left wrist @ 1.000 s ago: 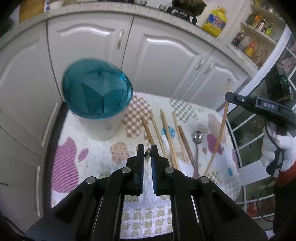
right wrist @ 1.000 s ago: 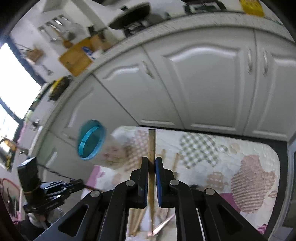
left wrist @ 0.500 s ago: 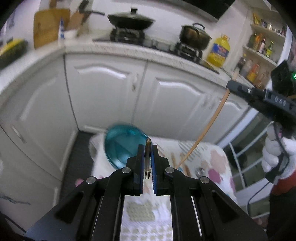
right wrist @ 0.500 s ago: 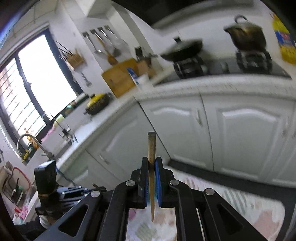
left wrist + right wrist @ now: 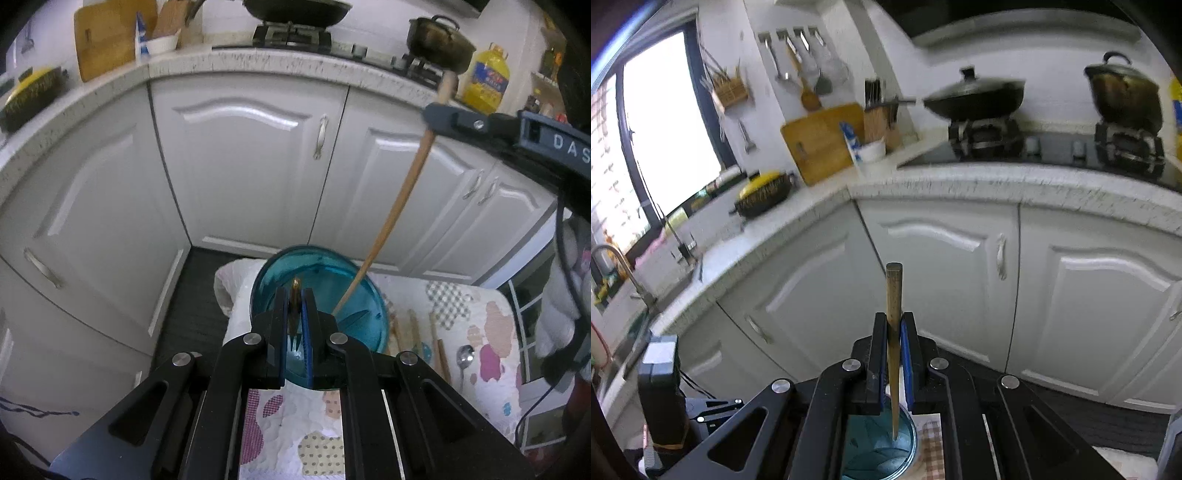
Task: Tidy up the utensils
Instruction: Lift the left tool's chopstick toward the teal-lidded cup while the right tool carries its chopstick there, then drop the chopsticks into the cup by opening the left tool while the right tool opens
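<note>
Over the holder (image 5: 319, 295), chopstick (image 5: 391, 218) slants tip-down.

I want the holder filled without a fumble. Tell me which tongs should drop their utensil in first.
Right. The right tongs hold a chopstick whose tip is already over the blue-rimmed holder. The left tongs grip a fork lower, near the rim.

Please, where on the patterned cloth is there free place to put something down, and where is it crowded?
Free: the cloth in front of the blue-rimmed holder, nearest the left gripper. Crowded: right of the holder, where chopsticks and a spoon lie side by side.
</note>
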A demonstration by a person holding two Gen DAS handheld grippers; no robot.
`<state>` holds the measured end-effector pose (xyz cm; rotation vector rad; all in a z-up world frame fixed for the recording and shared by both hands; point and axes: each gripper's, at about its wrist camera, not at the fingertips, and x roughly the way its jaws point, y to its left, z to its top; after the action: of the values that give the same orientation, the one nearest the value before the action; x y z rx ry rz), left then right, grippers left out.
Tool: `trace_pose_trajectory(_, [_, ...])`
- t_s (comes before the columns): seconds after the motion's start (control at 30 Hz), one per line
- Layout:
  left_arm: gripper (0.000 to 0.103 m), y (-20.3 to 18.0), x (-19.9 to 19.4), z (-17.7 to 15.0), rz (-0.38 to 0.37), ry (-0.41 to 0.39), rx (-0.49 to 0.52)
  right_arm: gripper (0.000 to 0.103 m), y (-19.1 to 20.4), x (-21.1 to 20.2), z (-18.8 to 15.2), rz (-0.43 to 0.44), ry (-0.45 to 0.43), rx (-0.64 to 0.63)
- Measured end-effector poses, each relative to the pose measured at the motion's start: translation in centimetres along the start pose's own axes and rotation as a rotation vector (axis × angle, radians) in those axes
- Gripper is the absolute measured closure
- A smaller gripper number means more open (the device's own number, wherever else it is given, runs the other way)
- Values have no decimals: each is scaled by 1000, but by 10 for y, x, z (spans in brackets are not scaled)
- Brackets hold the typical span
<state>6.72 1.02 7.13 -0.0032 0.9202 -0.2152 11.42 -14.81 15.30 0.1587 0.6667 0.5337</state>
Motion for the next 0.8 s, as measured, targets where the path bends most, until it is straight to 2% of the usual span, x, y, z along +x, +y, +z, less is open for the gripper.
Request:
trace_pose_trajectory(0.23, [97,-2,28,-12,-3,52,-20,96,-7,51,-29,16,136,-7])
trace_pose_trajectory(0.5, [98,-1,36,-15,18,65,-37,96,-20,64,-42,34,214,50])
trace_pose_trajectory(0.57, [97,-1,35,-15,19,66,-46,95,-21,58,-45,38,211,51])
trace_pose_trajectory(0.67, [94,-1,29,-16,19,57,-56,81,-20,48,-47,38,204,58])
trace_pose_trajectory(0.7, [90,-1,26,-17,17,52,-59,74,-20,43,-48,36,199,59])
trace_pose_trajectory(0.73, [85,-1,22,-18,14,48,-61,73,-19,39,-49,35,196,57])
trace_pose_trajectory(0.8, [84,-2,16,-19,14,43,-61,73,-17,27,-52,25,187,50])
